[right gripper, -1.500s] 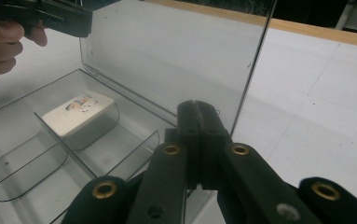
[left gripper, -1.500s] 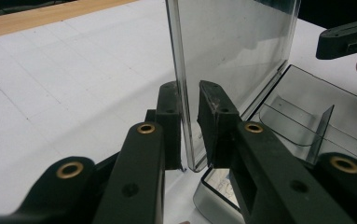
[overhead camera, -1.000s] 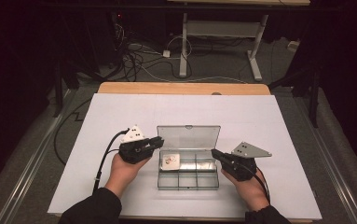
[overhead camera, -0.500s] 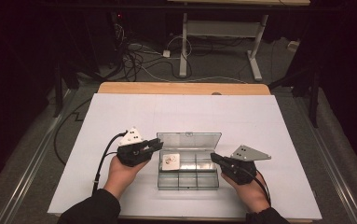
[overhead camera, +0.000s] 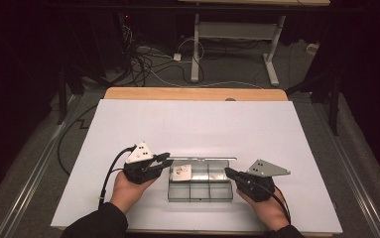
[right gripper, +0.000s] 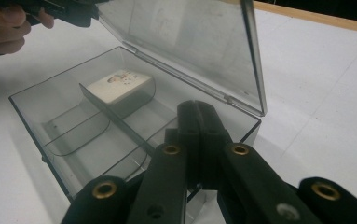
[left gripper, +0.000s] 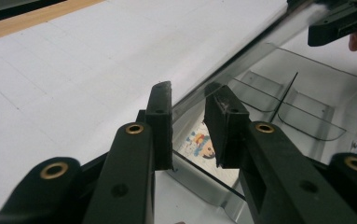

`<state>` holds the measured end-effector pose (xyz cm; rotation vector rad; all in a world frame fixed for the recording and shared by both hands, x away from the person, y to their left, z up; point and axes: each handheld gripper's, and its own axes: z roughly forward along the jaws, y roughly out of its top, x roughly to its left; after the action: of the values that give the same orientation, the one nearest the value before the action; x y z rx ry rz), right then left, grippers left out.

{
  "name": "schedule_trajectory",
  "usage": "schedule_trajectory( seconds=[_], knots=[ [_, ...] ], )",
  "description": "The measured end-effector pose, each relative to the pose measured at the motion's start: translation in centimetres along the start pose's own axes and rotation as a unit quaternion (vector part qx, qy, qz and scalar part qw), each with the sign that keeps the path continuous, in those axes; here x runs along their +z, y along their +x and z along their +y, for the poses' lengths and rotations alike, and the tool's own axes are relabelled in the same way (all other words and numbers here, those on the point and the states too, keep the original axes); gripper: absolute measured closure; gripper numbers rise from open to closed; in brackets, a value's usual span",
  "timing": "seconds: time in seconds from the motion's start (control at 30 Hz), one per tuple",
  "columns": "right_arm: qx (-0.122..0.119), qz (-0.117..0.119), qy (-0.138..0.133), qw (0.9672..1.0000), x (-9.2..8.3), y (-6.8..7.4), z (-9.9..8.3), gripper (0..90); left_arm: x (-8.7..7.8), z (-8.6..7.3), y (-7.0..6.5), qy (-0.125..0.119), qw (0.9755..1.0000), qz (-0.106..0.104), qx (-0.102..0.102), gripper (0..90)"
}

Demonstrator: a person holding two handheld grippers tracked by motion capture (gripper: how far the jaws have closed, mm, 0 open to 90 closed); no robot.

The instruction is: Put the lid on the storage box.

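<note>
High view: my left gripper (overhead camera: pixel 163 160) reaches in at the clear box's (overhead camera: pixel 200 191) left end, jaws spread; my right gripper (overhead camera: pixel 228 173), jaws pressed together, meets its right end on the counter (overhead camera: pixel 202 124).

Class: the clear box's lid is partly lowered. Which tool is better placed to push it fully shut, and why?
Probably the left tool: its open jaws sit at the lid's free edge. The right tool, jaws shut, rests low at the clear box's right end wall.
</note>
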<state>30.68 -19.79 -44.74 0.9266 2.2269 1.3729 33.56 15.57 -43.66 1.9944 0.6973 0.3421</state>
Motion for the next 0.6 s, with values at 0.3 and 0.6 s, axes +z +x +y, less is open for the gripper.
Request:
schedule_trajectory(
  seconds=[0.3, 0.6],
  knots=[
    [-0.005, -0.004, -0.004, 1.0, -0.6, 0.6, -0.1, 90.0, -0.5, -0.5, -0.8, 0.007, 0.9999, 0.0, 0.007, 70.2],
    [-0.004, -0.003, -0.013, 0.9999, -1.4, 0.8, 0.0, 90.0, -0.6, -0.7, -1.0, 0.007, 1.0, 0.0, 0.006, 69.2]
  ],
)
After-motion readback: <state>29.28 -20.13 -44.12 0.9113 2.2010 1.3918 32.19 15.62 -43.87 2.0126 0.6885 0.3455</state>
